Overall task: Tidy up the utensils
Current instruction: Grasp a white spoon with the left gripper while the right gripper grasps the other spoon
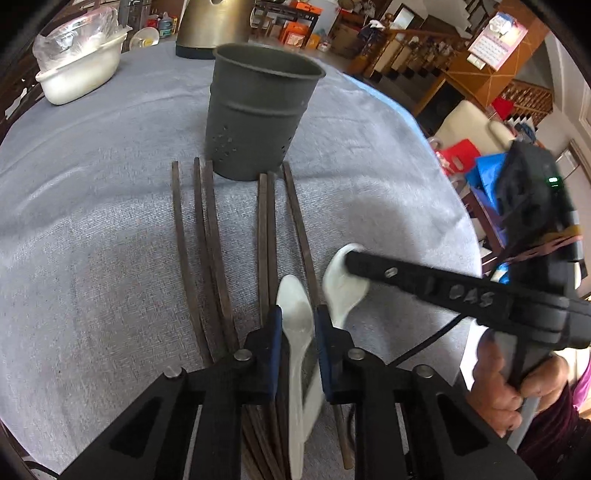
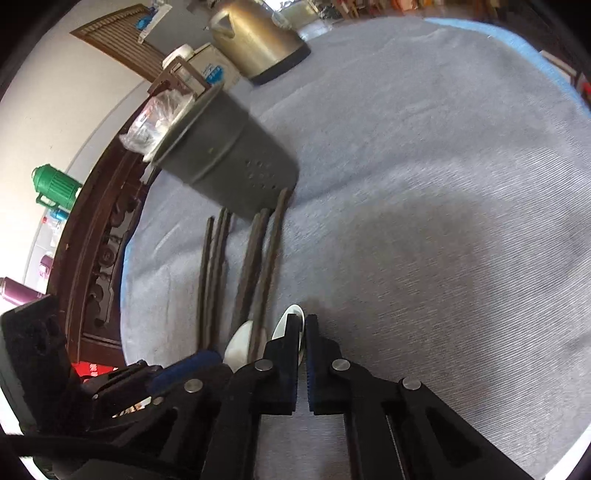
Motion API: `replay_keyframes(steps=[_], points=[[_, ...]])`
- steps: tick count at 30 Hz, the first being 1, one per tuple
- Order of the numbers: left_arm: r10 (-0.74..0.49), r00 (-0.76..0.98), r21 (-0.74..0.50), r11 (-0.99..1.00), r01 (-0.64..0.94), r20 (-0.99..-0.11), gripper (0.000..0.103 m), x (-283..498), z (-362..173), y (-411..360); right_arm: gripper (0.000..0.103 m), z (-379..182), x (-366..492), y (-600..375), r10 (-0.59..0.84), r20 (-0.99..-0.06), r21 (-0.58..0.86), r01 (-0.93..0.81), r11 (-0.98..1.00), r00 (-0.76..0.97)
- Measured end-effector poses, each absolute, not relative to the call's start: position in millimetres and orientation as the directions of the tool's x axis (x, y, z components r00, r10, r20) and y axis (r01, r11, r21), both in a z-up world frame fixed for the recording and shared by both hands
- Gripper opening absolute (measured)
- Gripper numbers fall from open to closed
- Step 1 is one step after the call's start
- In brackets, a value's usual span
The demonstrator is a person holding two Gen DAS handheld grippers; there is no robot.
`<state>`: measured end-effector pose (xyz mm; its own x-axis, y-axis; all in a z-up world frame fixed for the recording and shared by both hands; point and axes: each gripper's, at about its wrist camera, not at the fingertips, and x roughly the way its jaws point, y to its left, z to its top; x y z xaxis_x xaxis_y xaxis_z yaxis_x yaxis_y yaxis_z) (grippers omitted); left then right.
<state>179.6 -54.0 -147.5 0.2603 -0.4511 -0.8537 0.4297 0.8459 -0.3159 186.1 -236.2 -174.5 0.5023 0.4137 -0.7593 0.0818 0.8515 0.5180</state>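
A grey perforated utensil holder [image 1: 258,110] [image 2: 229,162] stands upright on the grey cloth. Several dark chopsticks [image 1: 214,251] [image 2: 258,266] lie in front of it, pointing toward me. Two white spoons lie at their near ends. My left gripper [image 1: 297,314] is shut on one white spoon [image 1: 295,325], its blue pads against the sides near the bowl; the same spoon [image 2: 240,347] shows beside that gripper's pads [image 2: 199,360]. My right gripper [image 2: 302,319] [image 1: 352,258] is shut on the rim of the other white spoon [image 1: 343,284] [image 2: 291,312], whose bowl is mostly hidden behind the fingers.
A brass-coloured kettle [image 1: 218,26] [image 2: 258,40] and a white tub [image 1: 81,74] with a plastic bag stand at the back of the clothed table [image 1: 92,221]. The table edge curves down the right side [image 1: 443,177]. A person's hand [image 1: 509,387] holds the right gripper.
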Motion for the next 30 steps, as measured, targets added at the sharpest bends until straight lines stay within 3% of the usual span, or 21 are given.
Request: replay_keyframes(steps=[7, 20, 26, 30], points=[[-0.428, 0.264, -0.279, 0.846, 0.455, -0.865, 0.019, 178.2, -150.1, -59.7, 0.003, -168.5, 180.8, -277.4, 0.318, -0.750, 0.490, 0.163, 0.857, 0.581], [-0.392, 0.264, -0.205, 0.820, 0.534, -0.881, 0.019, 170.1, -152.6, -90.5, 0.004, -178.4, 180.7, -292.9, 0.349, -0.735, 0.539, 0.189, 0.821, 0.581], [-0.427, 0.231, -0.264, 0.817, 0.512, -0.874, 0.023, 183.5, -162.0, -88.4, 0.004, -180.0, 177.4, -295.9, 0.354, -0.733, 0.541, 0.180, 0.822, 0.581], [-0.444, 0.254, -0.269, 0.815, 0.512, -0.860, 0.018, 186.7, -162.5, -93.6, 0.004, -179.0, 173.6, -297.5, 0.356, -0.726, 0.545, 0.177, 0.819, 0.588]])
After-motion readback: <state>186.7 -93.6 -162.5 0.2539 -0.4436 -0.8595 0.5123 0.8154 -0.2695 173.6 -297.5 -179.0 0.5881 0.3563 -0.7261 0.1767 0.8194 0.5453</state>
